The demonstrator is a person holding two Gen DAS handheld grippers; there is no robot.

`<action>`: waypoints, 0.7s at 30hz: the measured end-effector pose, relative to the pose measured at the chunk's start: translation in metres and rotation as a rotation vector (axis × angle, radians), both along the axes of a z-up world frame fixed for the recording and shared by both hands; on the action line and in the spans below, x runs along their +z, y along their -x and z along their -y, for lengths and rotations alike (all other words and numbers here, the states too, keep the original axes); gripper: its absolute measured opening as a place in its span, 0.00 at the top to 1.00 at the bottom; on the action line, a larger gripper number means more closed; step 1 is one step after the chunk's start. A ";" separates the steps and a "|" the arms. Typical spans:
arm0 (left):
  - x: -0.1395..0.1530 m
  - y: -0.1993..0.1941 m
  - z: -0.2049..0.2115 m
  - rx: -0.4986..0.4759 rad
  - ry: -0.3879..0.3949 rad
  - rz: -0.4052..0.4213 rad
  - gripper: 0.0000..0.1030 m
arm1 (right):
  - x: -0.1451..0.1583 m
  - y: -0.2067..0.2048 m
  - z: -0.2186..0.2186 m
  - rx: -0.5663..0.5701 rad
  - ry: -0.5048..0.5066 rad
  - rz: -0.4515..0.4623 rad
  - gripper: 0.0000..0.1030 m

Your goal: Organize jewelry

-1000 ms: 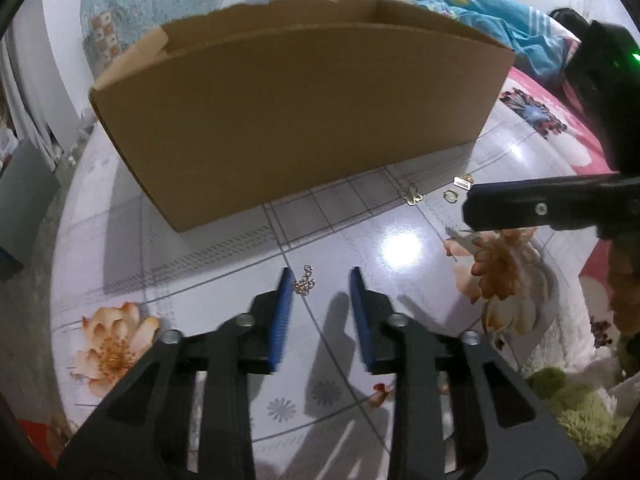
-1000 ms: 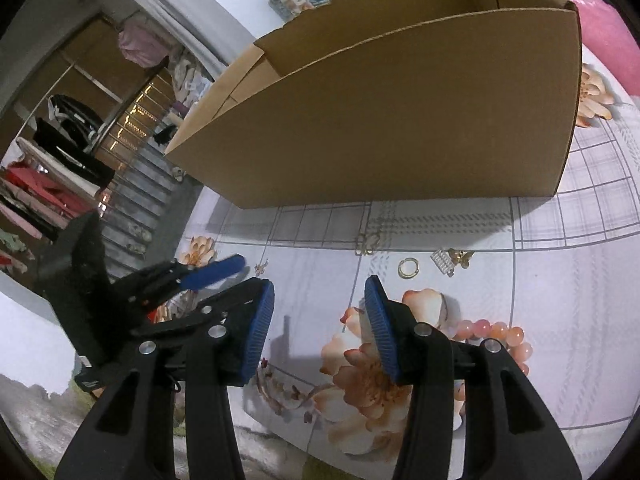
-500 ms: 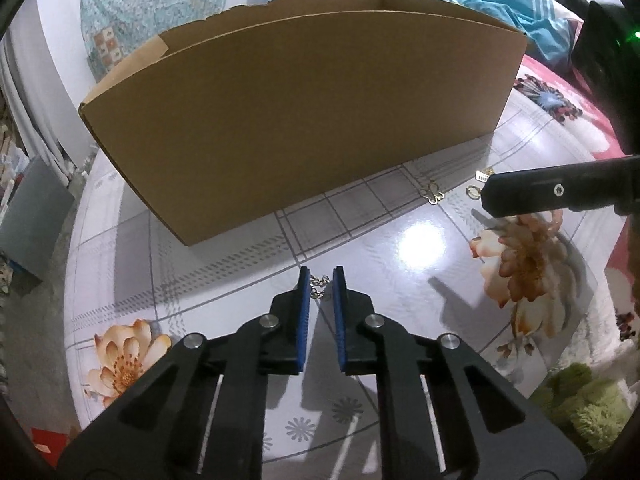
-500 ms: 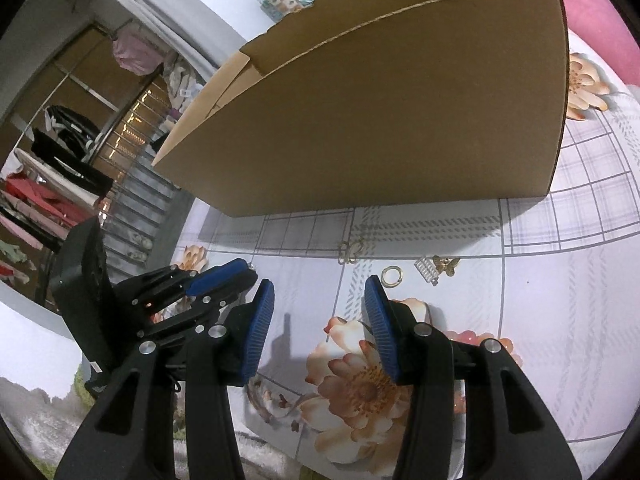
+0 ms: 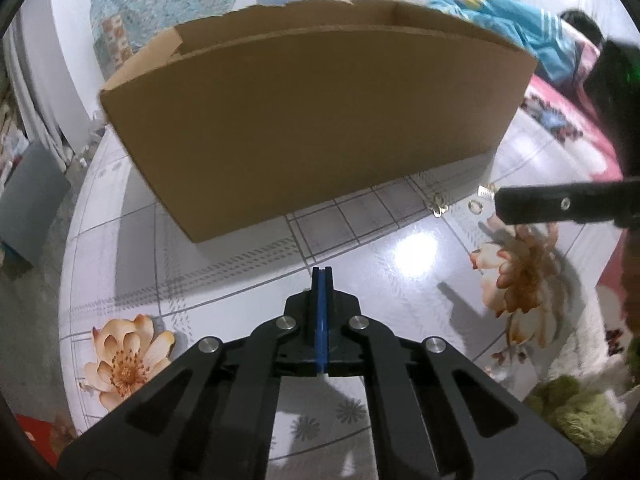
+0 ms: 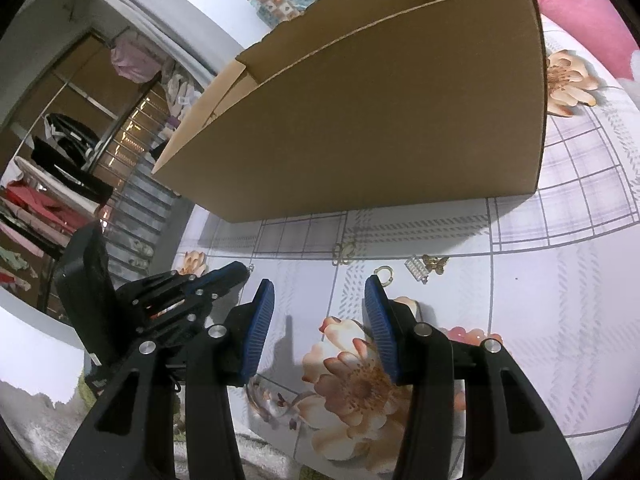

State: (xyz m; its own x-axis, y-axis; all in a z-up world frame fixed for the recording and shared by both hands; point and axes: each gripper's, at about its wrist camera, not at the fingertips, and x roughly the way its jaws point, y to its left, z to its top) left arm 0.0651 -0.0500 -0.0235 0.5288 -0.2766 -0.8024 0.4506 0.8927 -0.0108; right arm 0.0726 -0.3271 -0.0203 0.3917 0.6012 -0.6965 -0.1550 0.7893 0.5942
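Left wrist view: left gripper point(image 5: 322, 276) pads pressed together, probably pinching a small earring, hidden; lift straight toward the cardboard box point(image 5: 312, 120). Right gripper point(image 6: 318, 308) stands spread, empty.

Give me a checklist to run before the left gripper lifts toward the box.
1. Left gripper jaws shut: ok.
2. Jewelry caught between them: cannot tell, the pads hide it.
3. Box open on top: ok.
4. Way from the left gripper to the box free of the right gripper: ok, it sits off to the side.
5. Right gripper jaws open and empty: ok.
6. Table free of loose pieces: not ok, the ring and butterfly lie in front of the box.
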 end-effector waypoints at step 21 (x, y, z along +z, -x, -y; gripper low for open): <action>0.039 -0.003 -0.034 0.051 0.189 0.021 1.00 | -0.004 -0.003 -0.012 0.016 0.075 0.025 0.55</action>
State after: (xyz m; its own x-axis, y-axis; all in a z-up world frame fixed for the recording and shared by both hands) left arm 0.0679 -0.0158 0.0153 0.5616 -0.3943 -0.7274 0.4071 0.8970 -0.1720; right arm 0.0754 -0.3148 -0.0247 0.4008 0.5540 -0.7297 -0.1819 0.8287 0.5293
